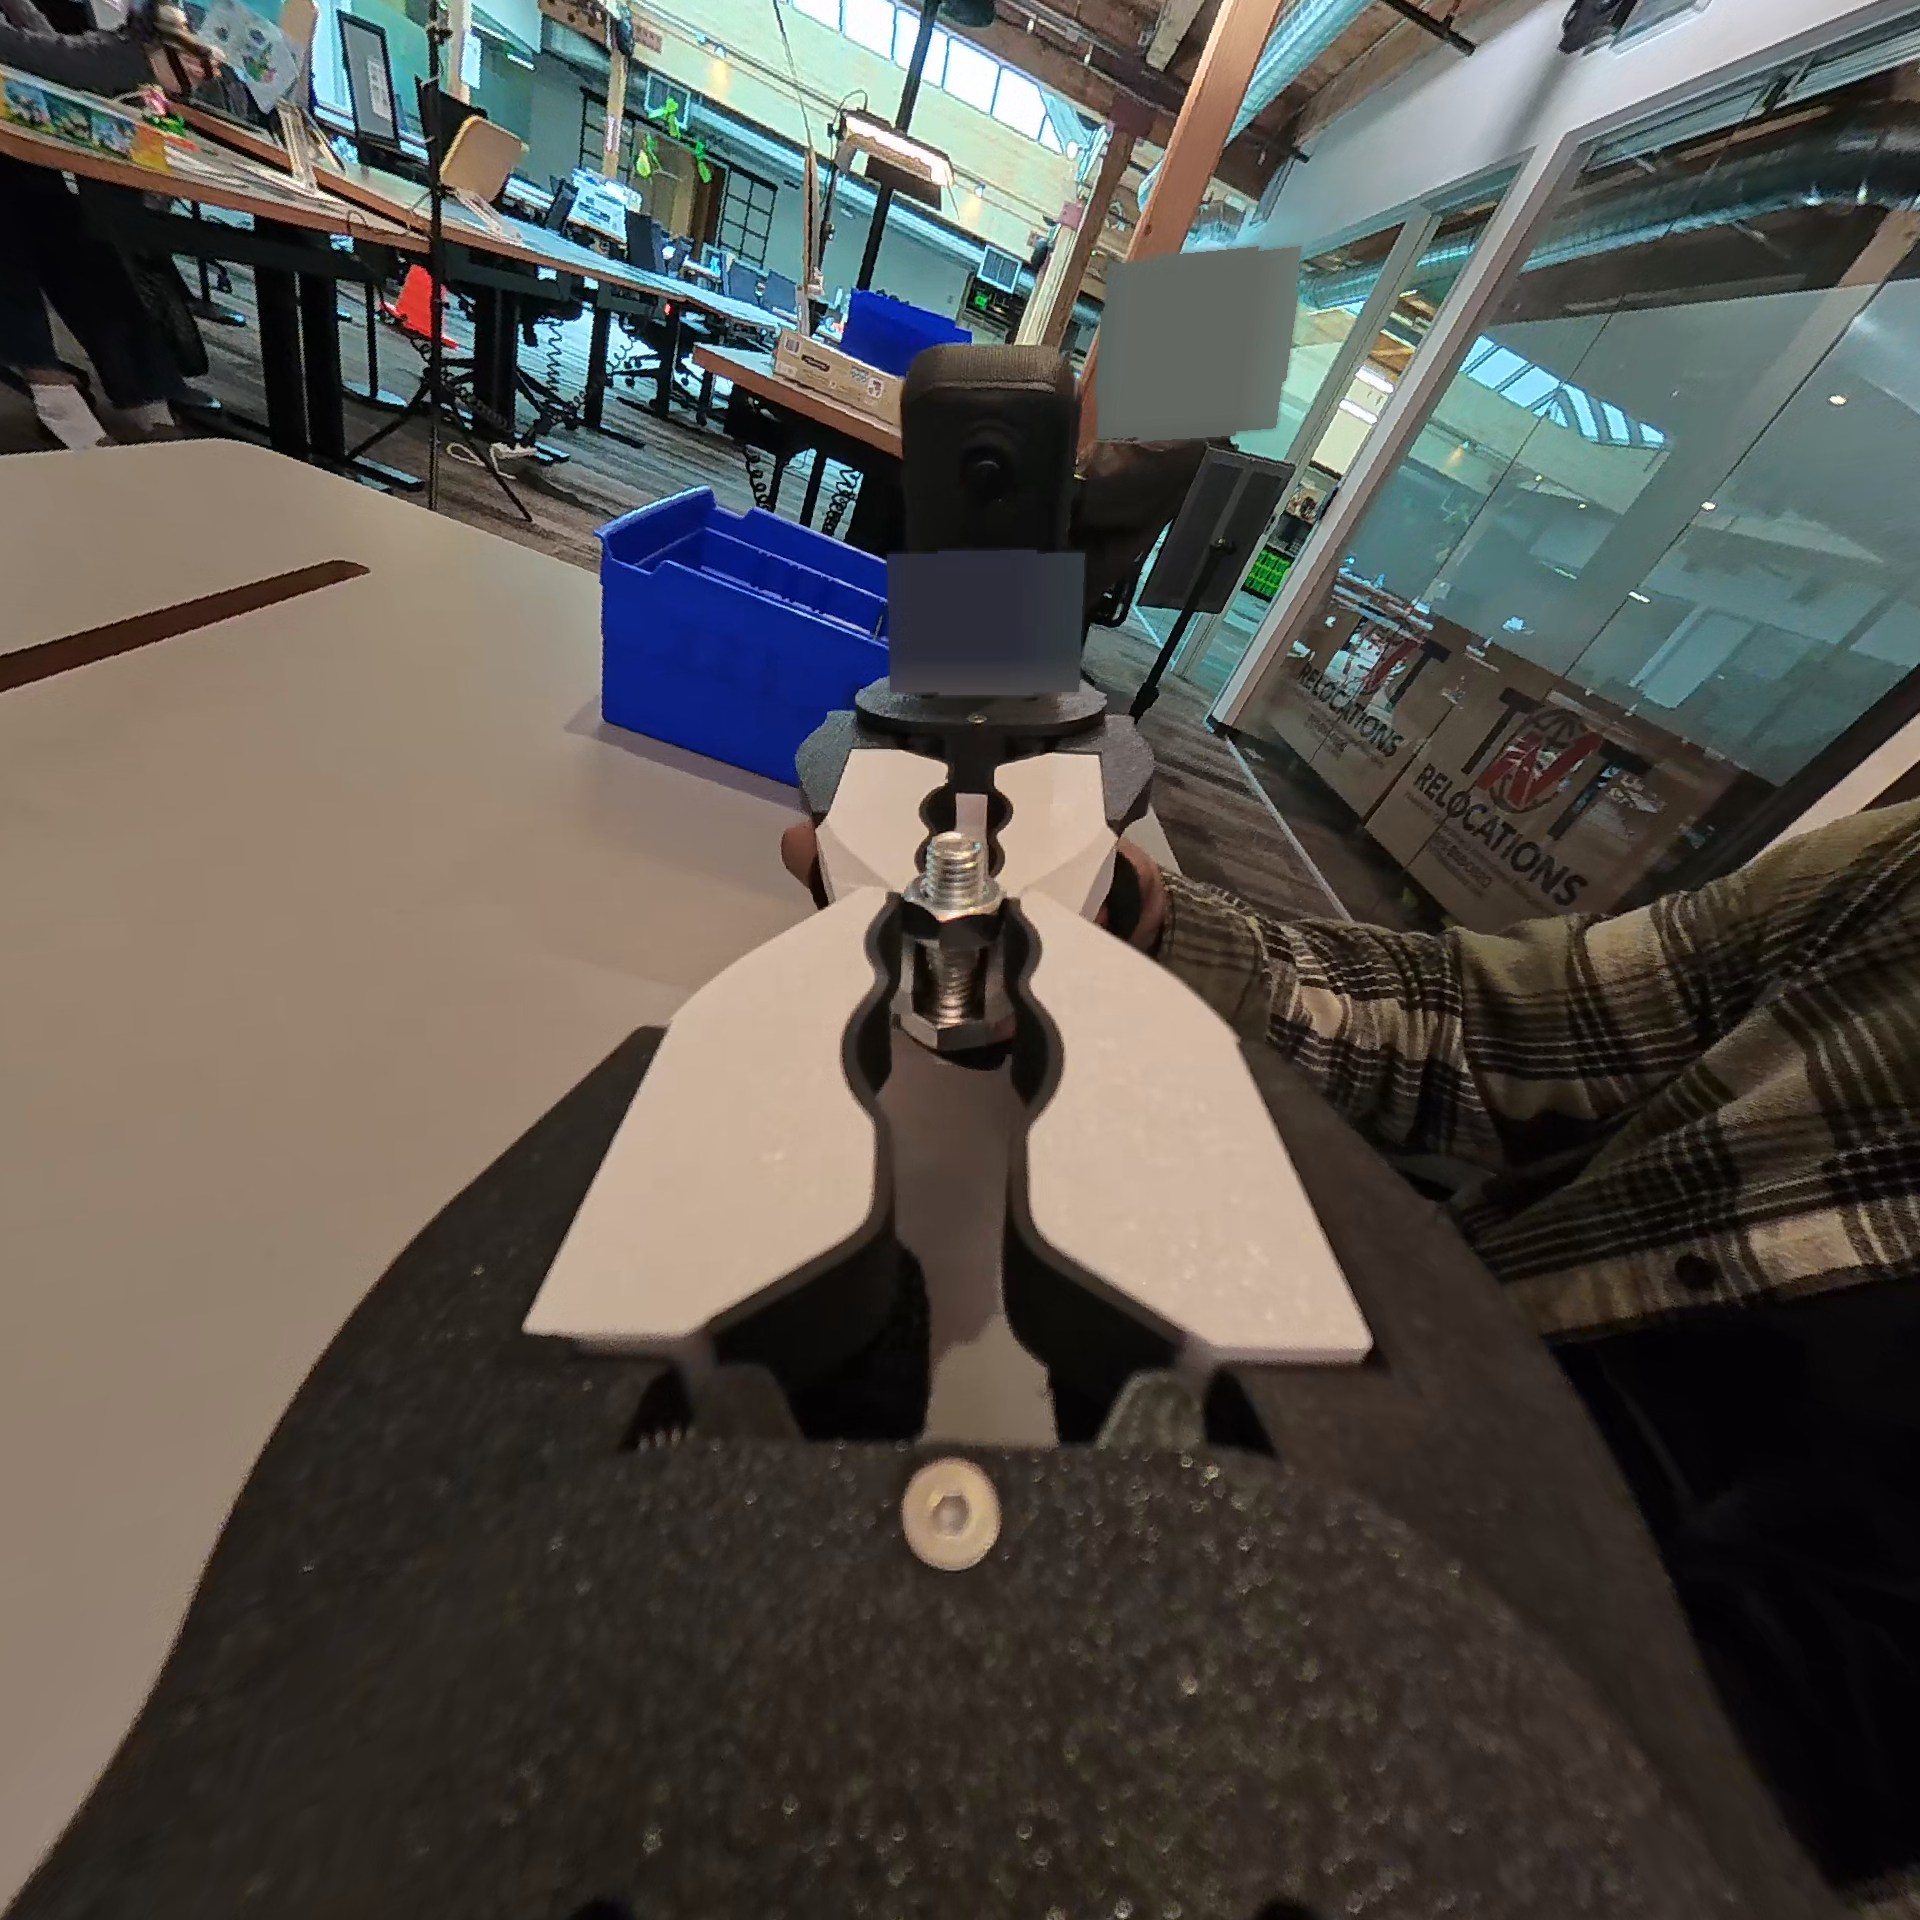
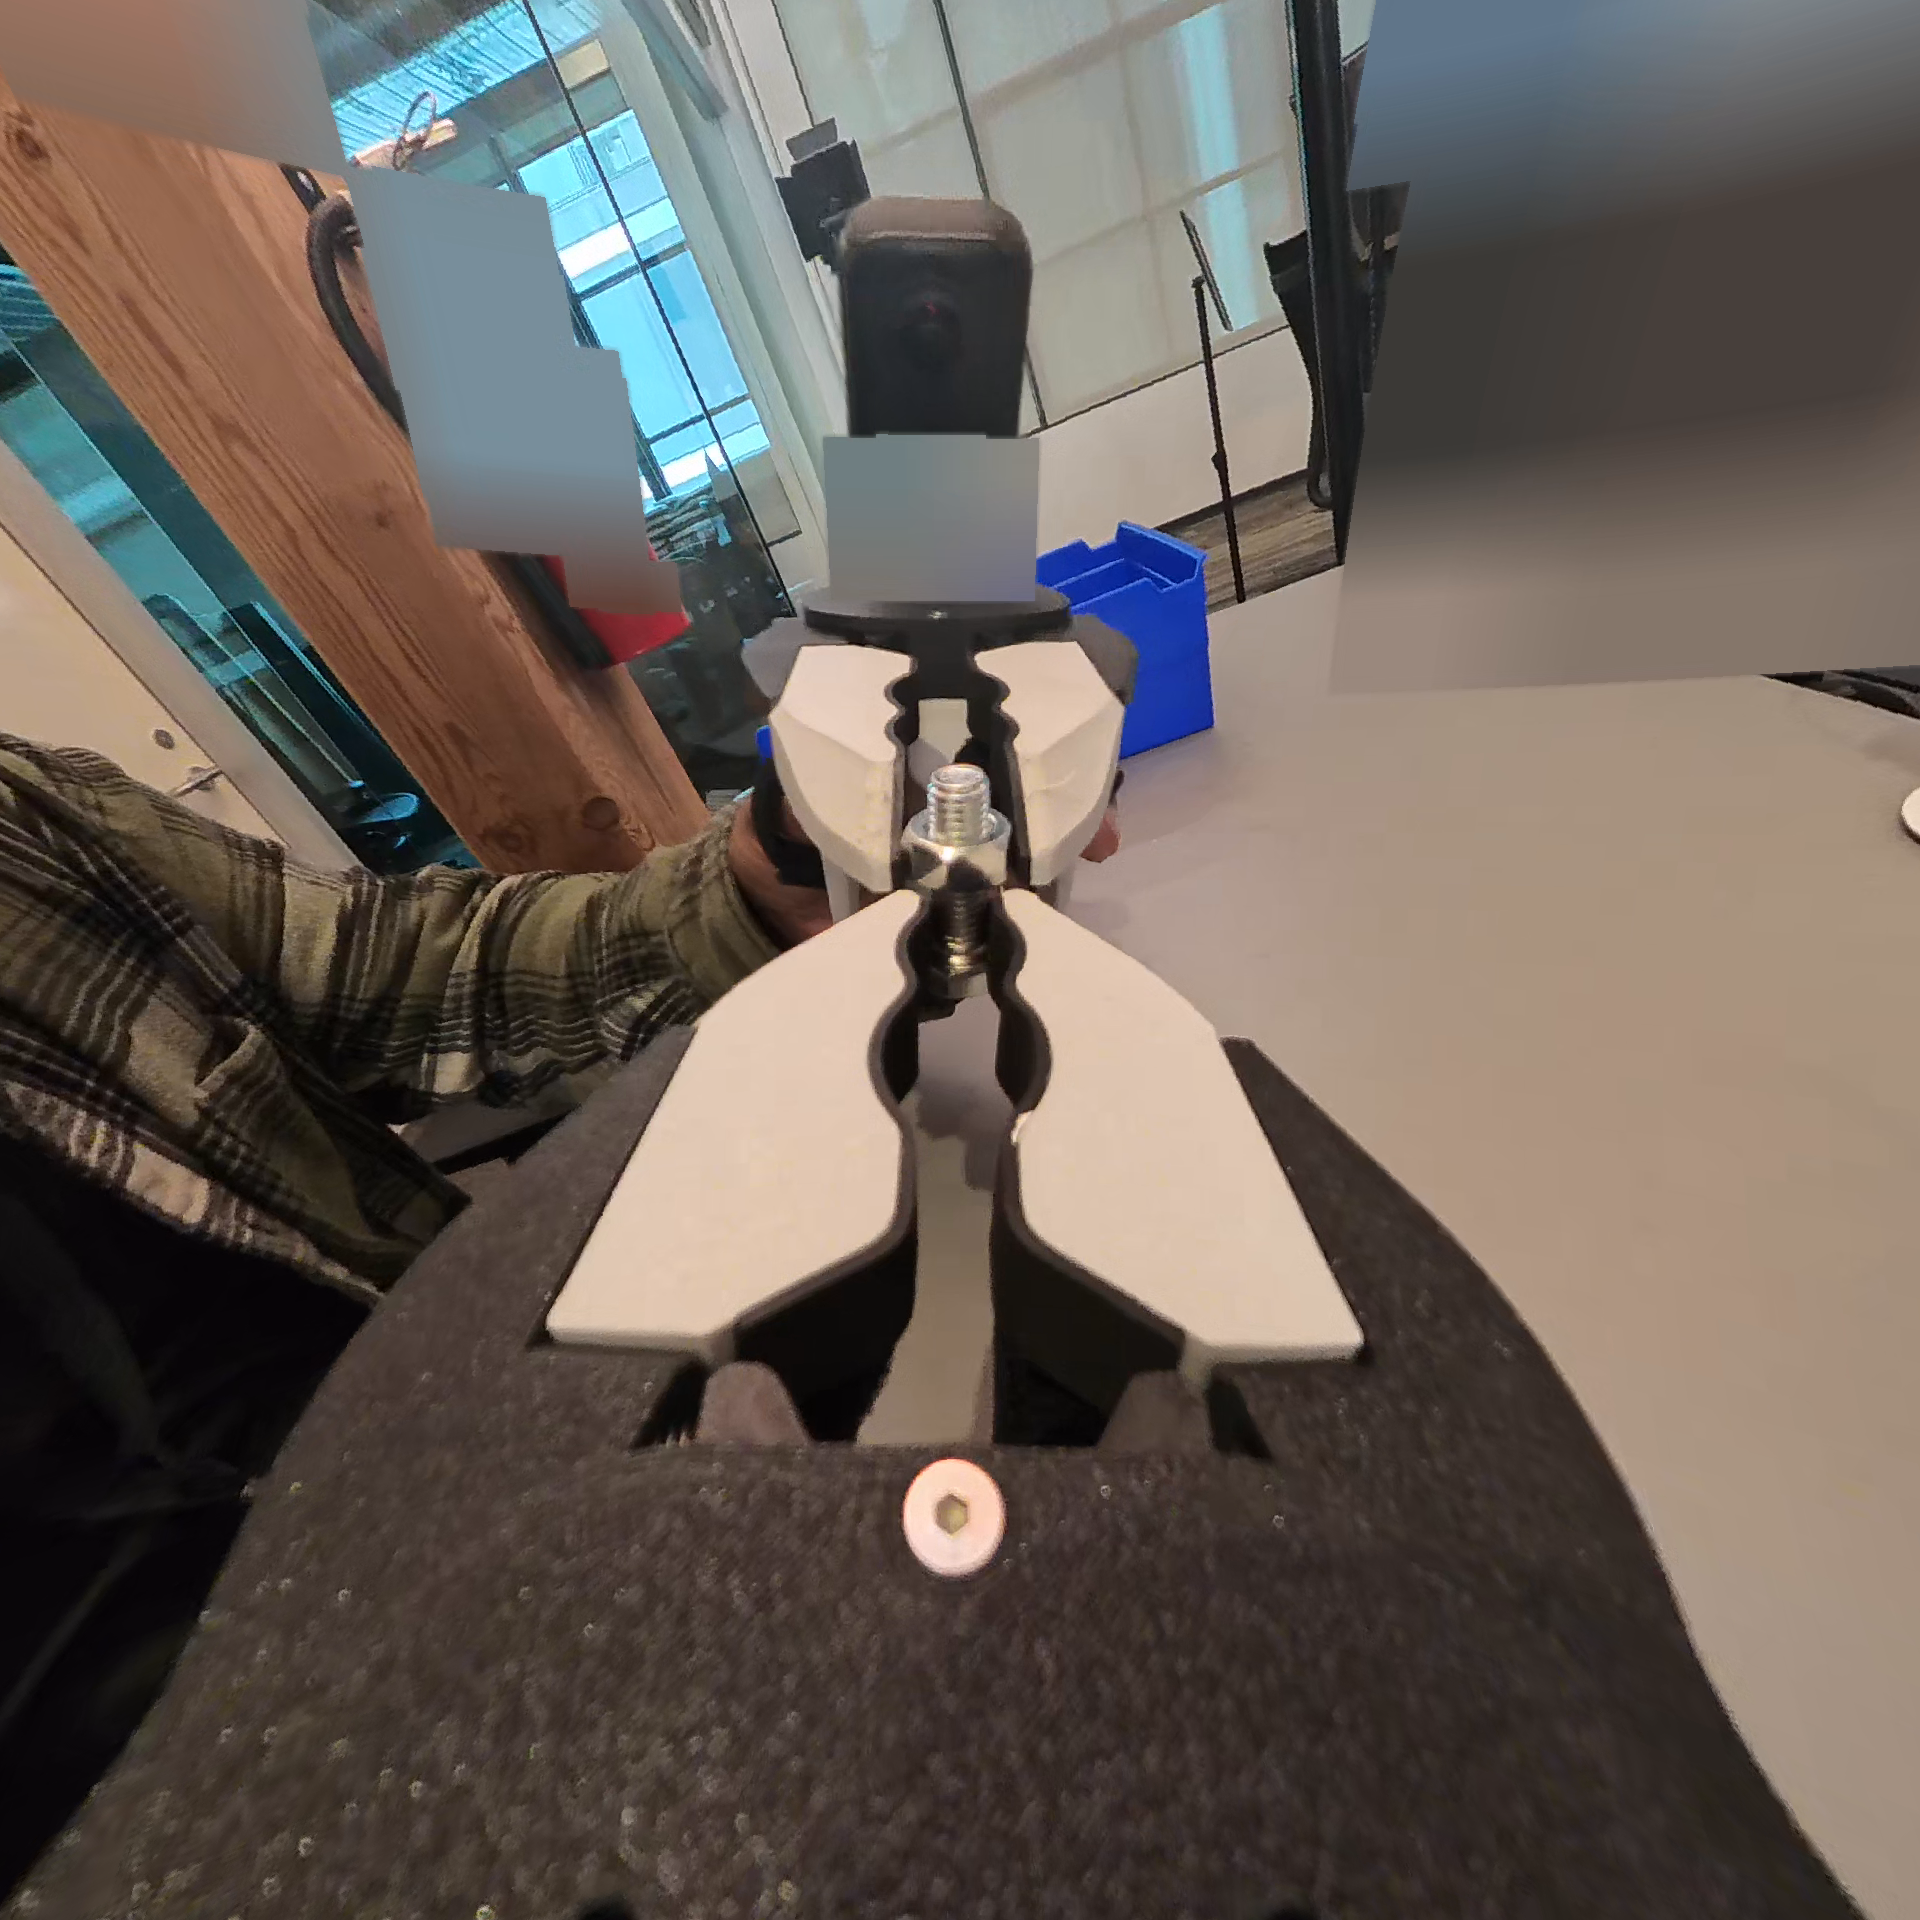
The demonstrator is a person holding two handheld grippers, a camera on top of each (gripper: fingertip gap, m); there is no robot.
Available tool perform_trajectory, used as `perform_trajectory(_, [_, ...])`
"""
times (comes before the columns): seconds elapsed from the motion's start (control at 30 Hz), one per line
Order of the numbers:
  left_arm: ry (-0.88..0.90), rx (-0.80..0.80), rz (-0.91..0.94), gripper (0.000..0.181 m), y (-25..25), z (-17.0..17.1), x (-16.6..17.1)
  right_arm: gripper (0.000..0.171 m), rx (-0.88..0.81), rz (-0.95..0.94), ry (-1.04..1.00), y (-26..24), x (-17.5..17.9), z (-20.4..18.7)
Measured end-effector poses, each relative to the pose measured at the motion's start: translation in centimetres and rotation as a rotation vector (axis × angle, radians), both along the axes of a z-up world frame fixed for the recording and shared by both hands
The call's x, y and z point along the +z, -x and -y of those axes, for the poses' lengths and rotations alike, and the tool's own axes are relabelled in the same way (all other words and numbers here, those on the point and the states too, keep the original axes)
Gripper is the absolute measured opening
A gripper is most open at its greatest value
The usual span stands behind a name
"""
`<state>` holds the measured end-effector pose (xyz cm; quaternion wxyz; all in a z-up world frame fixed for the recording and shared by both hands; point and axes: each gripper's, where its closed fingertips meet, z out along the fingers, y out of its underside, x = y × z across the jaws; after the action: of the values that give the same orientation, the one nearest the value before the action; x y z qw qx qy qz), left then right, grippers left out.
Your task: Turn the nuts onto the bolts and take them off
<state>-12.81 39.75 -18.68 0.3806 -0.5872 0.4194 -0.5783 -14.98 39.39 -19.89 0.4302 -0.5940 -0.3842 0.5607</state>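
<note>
Left wrist view: the left tool was clamped on the bolt, upright above the tabletop, nut near its top.

Right wrist view: the right tool gripped the nut, opposite the left tool.

Setting was an open-plan office or maker-style workspace in a converted industrial building. Exposed timber posts and roof beams ran overhead, with high clerestory windows. Long wood-topped desks on black legs stood in rows, with office chairs beyond. Glass-walled meeting rooms lined one side, and moving crates were stacked behind the glass. A tripod stand and an orange cone stood on the carpeted floor. The near white table carried a blue plastic parts bin.
</note>
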Motion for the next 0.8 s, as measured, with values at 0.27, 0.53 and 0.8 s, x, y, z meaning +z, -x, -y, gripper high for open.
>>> perform_trajectory(0.27, [0.025, 0.006, 0.046, 0.031, 1.4, -0.8, 0.5, 0.009, -0.032, -0.060, -0.010, -1.1, 0.8, -0.6])
perform_trajectory(0.53, [0.052, -0.078, -0.016, 0.040, -0.1, 0.5, -1.5, 0.009, -0.001, -0.085, -0.061, -1.5, 1.6, 0.1])
perform_trajectory(0.8, [0.031, -0.056, 0.029, 0.035, 0.7, 0.2, -0.2, 0.009, -0.002, -0.037, -0.110, -1.5, 1.1, 0.3])
